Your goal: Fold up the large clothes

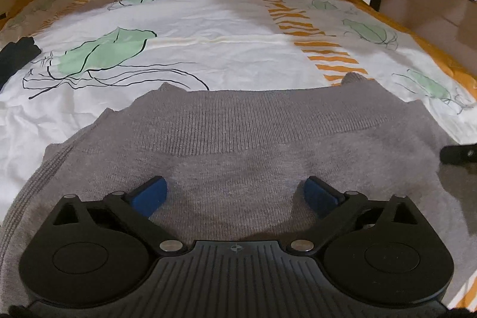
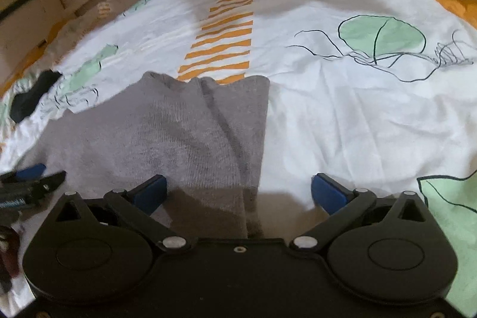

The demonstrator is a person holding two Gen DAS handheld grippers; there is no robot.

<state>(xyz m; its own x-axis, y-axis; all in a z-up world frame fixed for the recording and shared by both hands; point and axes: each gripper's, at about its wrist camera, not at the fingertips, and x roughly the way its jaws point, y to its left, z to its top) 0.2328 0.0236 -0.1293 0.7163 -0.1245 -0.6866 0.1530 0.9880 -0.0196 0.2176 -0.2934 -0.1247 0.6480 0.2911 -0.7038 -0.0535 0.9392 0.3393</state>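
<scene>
One grey knit sweater [image 1: 238, 139] lies flat on the patterned bedsheet [image 1: 208, 20], partly folded, its right edge doubled over. It looks soft, limp and fairly heavy, likely to sag unless taken at a hem or folded edge. Left gripper [image 1: 235, 192] hovers spread wide over the knit, holding nothing; right gripper [image 2: 238, 191] straddles that edge, equally wide and empty. A dark garment [image 2: 32, 94] lies further left.
</scene>
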